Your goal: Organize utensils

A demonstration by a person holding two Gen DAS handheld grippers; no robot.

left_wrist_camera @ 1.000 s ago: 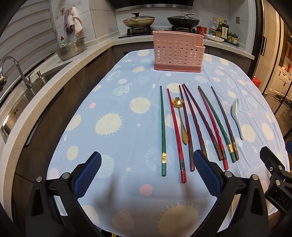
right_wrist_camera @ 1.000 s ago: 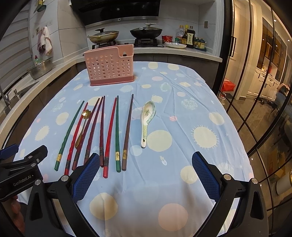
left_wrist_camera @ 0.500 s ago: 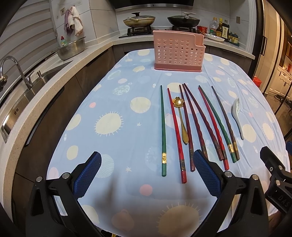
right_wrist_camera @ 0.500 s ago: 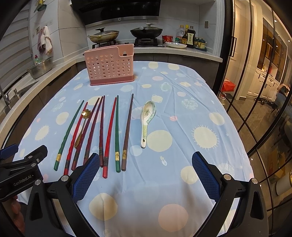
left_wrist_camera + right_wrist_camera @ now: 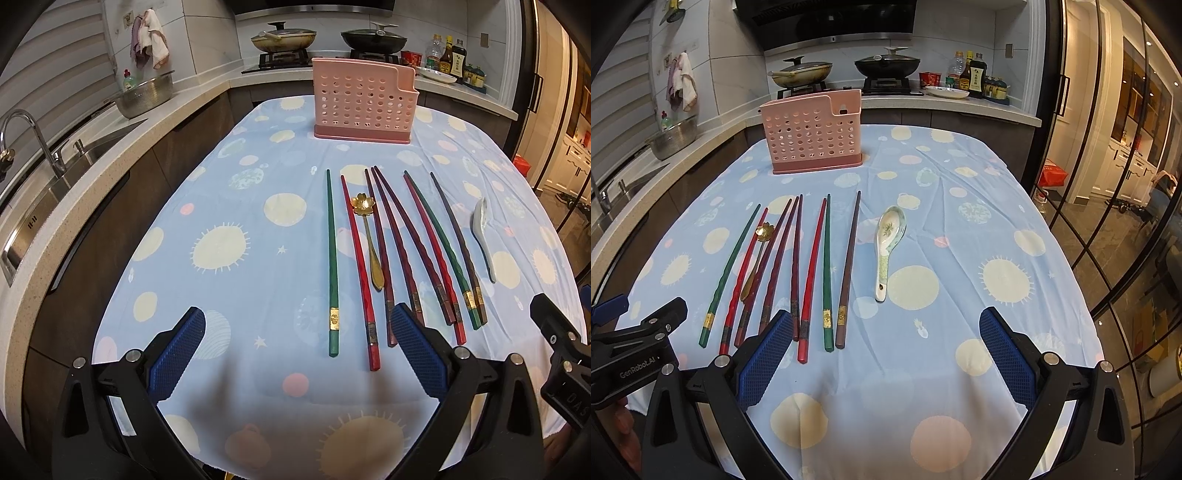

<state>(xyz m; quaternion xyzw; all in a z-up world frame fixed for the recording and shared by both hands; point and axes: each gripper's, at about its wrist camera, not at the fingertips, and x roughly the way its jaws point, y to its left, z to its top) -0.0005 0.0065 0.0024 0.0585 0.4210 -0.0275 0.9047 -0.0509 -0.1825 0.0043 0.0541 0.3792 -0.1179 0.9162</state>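
Chopsticks (image 5: 402, 251) lie fanned on the tablecloth (image 5: 221, 206) before the pink holder (image 5: 364, 101): light, stiff, probably slick, best pinched at the thick near ends. Among them lies a gold spoon (image 5: 369, 240), thin and flat. Rightmost, a ceramic spoon (image 5: 888, 243) looks fragile; take its handle. Left gripper (image 5: 295, 354) and right gripper (image 5: 882, 354) both hang spread, empty.

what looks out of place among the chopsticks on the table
A small gold flower-shaped spoon lies in the row of chopsticks, between two red ones. The pink holder looks empty.
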